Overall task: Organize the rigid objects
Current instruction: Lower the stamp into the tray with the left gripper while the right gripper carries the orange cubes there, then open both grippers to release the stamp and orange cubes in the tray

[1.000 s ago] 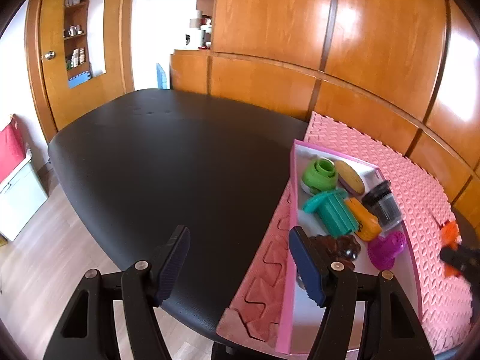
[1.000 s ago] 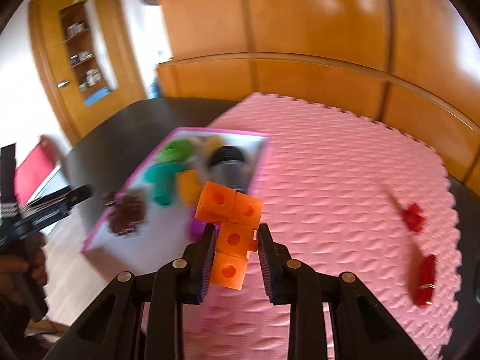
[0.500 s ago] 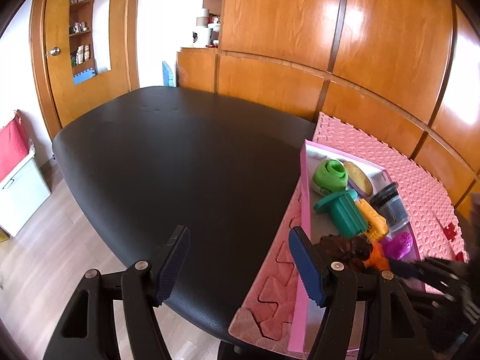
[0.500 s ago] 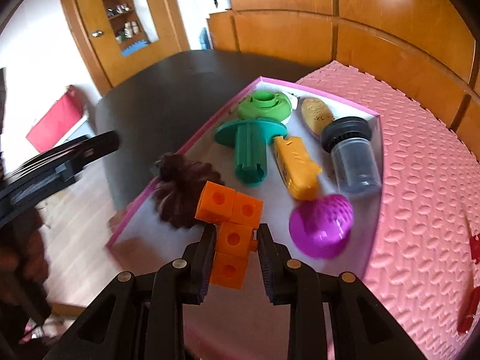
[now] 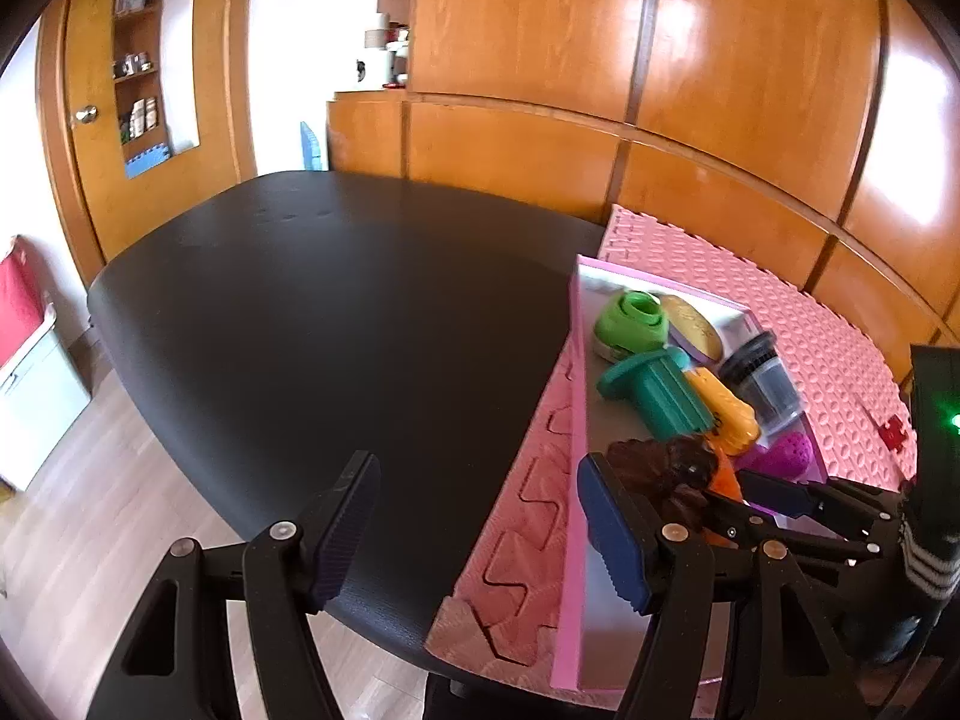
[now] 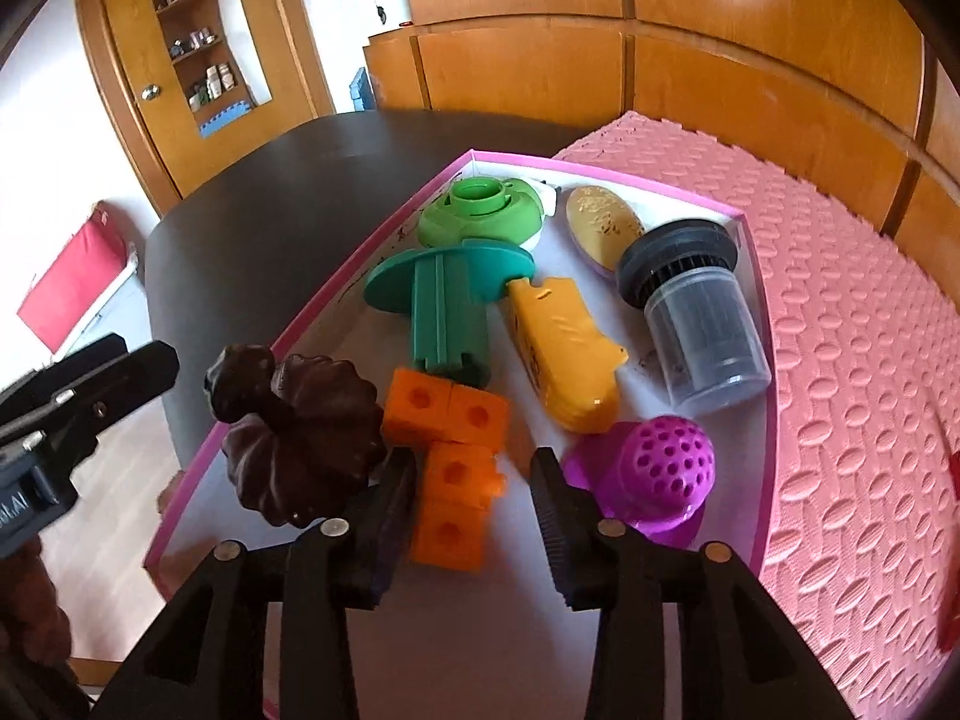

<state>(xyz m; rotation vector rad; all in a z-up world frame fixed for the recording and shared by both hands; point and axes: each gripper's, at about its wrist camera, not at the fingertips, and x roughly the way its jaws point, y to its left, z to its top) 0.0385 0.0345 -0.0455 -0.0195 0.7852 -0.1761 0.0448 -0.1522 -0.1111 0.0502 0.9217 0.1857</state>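
Orange cube-block piece (image 6: 453,450) lies in the lower middle of the right wrist view, set on the white floor of the pink-rimmed tray (image 6: 757,324), between the fingers of the right gripper (image 6: 474,510). Those fingers have just been opening and now stand apart on either side of the block, the left one close against it, the right one clear. Crowded around it are a dark brown pine-cone-like object (image 6: 300,438) at lower left, a teal flanged peg (image 6: 447,300) above, a yellow toy (image 6: 561,354), a purple perforated dome (image 6: 651,477) at right, a clear jar with a dark lid (image 6: 696,312), a lime green cap (image 6: 480,219) and a tan oval (image 6: 603,225). The tray rests on a pink foam mat (image 6: 852,330) over a black table (image 5: 336,324). In the left wrist view the left gripper (image 5: 480,531) hangs with fingers wide apart and empty, over the table edge at lower centre. Risk ahead: pulling back could drag the block with the near finger, or knock the brown object or the dome, since all sit tightly packed. Red pieces (image 5: 894,432) remain on the mat at far right.
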